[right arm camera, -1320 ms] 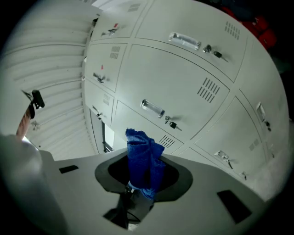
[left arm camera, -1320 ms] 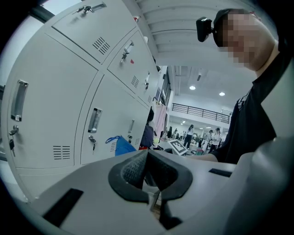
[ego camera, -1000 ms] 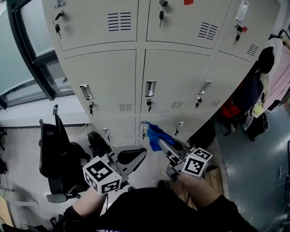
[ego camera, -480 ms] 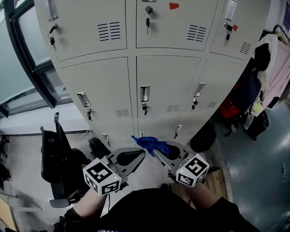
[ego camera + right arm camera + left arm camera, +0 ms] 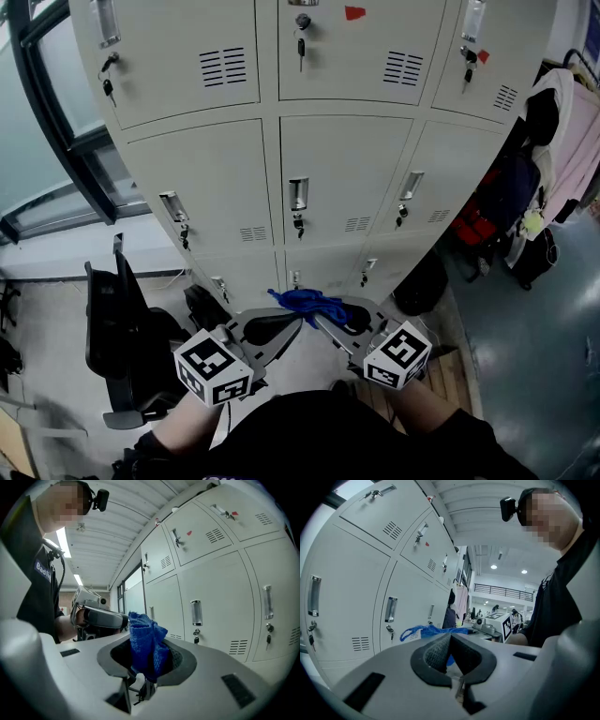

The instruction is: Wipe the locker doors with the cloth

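A bank of pale grey locker doors (image 5: 342, 173) stands in front of me, with handles, keys and vent slots. A bunched blue cloth (image 5: 305, 302) is pinched in my right gripper (image 5: 323, 314), which is shut on it a little short of the lowest doors. In the right gripper view the blue cloth (image 5: 146, 644) sticks up from between the pads. My left gripper (image 5: 272, 328) hangs beside it to the left, shut and holding nothing. In the left gripper view its pads (image 5: 436, 651) meet, with the blue cloth (image 5: 429, 631) beyond them.
A black office chair (image 5: 122, 328) stands at the lower left, in front of a window (image 5: 56, 112). Clothes and bags (image 5: 544, 150) hang at the right of the lockers. A wooden pallet (image 5: 445, 361) lies on the floor near my right side.
My right gripper has drawn the cloth back from the lower locker door and to the left, toward the left gripper. The left gripper has hardly moved.
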### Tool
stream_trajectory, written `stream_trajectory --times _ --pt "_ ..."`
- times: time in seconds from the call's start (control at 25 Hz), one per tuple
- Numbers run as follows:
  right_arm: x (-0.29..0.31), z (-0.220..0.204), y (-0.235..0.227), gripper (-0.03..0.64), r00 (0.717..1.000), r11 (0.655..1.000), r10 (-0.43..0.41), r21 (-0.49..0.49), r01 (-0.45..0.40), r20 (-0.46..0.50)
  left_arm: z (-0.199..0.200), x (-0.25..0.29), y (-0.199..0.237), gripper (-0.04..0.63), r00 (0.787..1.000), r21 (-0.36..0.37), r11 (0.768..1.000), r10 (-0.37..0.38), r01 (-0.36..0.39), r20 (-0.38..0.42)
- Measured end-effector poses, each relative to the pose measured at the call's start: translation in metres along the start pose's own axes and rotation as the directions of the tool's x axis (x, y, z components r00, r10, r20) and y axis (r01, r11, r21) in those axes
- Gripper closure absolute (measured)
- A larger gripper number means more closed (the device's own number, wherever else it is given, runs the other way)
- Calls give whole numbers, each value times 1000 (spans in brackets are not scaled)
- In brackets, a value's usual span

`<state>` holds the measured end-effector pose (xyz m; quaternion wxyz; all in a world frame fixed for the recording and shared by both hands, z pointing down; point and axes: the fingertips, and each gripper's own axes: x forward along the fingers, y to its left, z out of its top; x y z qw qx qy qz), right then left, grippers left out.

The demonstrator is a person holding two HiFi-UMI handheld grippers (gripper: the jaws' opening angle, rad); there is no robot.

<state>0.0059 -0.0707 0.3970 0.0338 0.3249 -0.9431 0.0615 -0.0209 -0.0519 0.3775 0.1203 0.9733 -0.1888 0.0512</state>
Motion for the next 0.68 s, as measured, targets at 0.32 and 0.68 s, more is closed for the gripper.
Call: stream_trajectory --times 0.32,0.68 --pt "2 -1 3 514 1000 1000 -11 0 11 -4 0 -5 -1 588 1000 -1 1000 4 -4 2" --pt "6 -7 6 514 1000 1000 -21 -2 21 -12 -3 -12 -1 588 1000 0 1000 2 -2 0"
